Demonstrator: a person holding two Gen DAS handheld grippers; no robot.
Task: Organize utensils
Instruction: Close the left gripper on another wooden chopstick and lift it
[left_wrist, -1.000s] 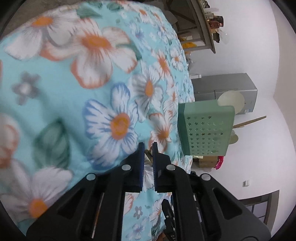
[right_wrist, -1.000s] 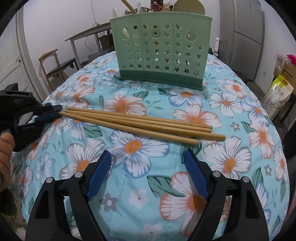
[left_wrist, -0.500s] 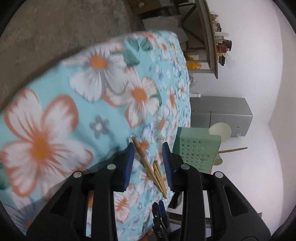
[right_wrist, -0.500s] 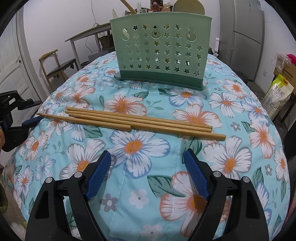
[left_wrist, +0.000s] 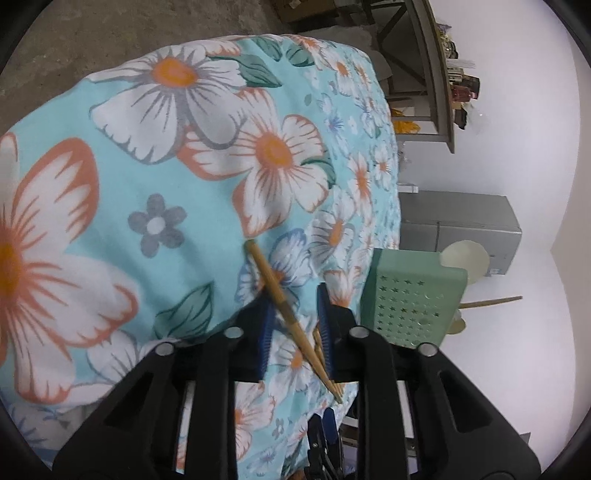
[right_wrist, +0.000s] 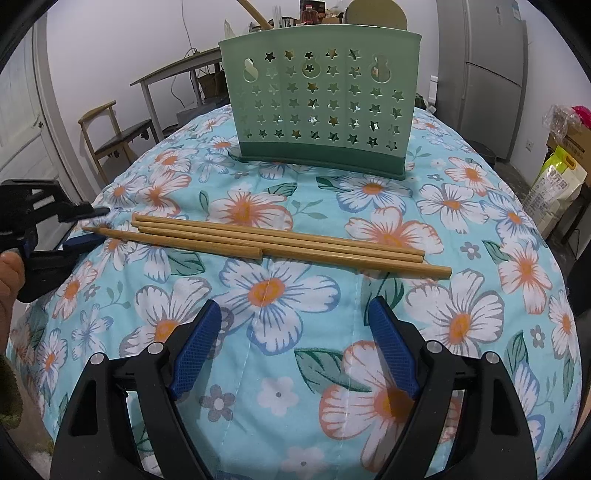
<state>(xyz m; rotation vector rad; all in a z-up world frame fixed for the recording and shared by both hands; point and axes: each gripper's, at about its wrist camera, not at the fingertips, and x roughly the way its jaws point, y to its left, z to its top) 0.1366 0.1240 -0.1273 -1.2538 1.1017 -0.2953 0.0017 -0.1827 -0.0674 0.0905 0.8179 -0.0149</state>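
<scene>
Four chopsticks (right_wrist: 280, 242) lay unsorted; left gripper (left_wrist: 295, 325), narrowing around one tip, needed firm closure; right gripper (right_wrist: 293, 347) gaped empty.

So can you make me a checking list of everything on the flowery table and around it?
Surface: flowered cloth, puffy, fairly smooth.
Job's things: four wooden chopsticks lying flat, one further left than the rest; green star-holed holder upright behind them, utensils sticking out of its top.
Clutter: nothing seen.
Grippers: left tongs have just been closing, with the leftmost chopstick's tip between them, not yet pinched; right tongs wide open, empty, above the cloth.
Cables: thin wire on the back wall.
Surroundings: chair, desk, fridge, bags.
</scene>
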